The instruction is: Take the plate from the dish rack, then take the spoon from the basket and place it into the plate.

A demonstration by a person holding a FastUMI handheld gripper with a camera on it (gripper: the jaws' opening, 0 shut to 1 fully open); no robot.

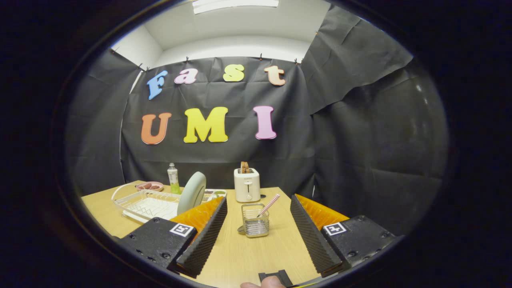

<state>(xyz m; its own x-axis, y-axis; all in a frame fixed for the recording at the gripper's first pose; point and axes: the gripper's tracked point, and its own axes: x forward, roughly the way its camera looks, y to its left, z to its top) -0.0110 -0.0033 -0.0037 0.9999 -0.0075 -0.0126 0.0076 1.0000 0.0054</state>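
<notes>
**Claw wide open above the table, nothing held**

The gripper (258, 230) has its fingers spread wide. The dish rack (146, 205), far left, holds the plate (191, 193) upright on edge. Between the fingers, just ahead, is the basket (255, 221); the spoon (269, 205) inside leans with its handle up and right.

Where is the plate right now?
In the gripper view the plate stands on edge in the dish rack, beyond the open gripper's left finger, with the green bottle behind it and the toaster off to its right.
</notes>
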